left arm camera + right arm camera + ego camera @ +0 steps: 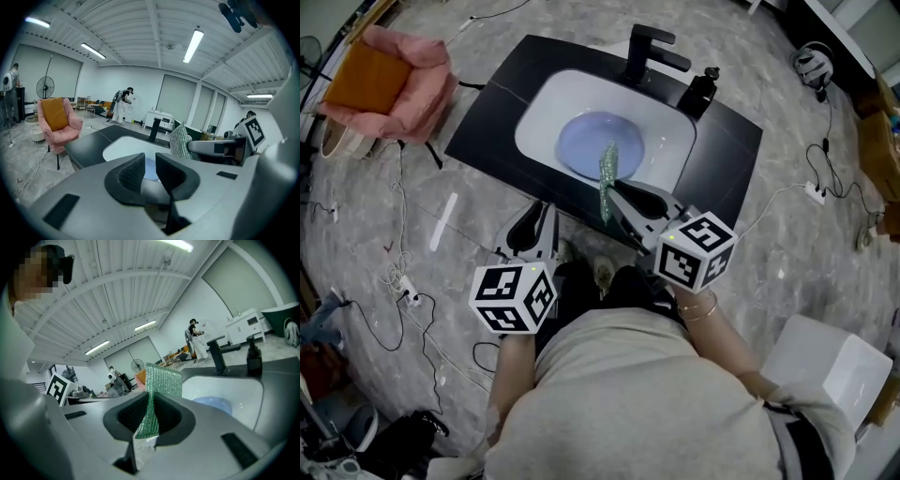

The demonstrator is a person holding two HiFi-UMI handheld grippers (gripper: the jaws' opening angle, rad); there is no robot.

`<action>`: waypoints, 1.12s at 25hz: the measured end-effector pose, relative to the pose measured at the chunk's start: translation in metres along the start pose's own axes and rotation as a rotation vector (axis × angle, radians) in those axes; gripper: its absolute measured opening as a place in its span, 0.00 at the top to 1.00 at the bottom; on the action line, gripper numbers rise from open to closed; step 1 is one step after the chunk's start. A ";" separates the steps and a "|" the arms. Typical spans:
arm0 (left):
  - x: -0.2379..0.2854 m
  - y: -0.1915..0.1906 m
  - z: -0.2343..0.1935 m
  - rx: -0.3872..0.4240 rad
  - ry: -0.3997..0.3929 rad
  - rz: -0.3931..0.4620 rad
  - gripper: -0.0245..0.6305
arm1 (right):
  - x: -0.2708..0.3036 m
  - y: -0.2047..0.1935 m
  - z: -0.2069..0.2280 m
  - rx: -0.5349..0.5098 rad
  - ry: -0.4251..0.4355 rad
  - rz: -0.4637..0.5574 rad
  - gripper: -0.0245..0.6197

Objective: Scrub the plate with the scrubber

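Grey marbled floor (487, 37) surrounds a black counter (487, 122) set with a white sink (544, 108). A pink armchair (389, 80) stands well off to the left. The pale blue plate (581, 145) lies in the sink, below the black faucet (647, 52). The right gripper (617, 192) reaches over the sink's near rim, its jaws pressed onto a green scrubber (607, 178). The scrubber's far end is over the plate's near edge; whether they touch is unclear. The left gripper (539, 220) is held short of the counter's front edge, its jaws a narrow gap apart with nothing between them.
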State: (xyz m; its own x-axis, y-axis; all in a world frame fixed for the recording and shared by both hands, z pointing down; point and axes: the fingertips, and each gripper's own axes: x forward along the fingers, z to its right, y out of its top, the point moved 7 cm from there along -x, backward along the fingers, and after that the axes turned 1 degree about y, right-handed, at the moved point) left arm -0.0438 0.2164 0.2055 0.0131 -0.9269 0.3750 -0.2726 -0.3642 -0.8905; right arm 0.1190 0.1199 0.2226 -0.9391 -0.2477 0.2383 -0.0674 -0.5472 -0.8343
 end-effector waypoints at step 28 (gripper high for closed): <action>0.196 0.078 -0.093 0.138 -0.401 -0.212 0.87 | 0.091 0.042 0.066 0.139 -0.426 0.139 0.88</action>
State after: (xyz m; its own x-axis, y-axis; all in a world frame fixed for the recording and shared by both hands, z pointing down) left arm -0.1523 0.0147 0.2334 0.4325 -0.7828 0.4474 -0.0938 -0.5326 -0.8412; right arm 0.0528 0.0215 0.2425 -0.7120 -0.6164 0.3363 0.1220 -0.5803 -0.8053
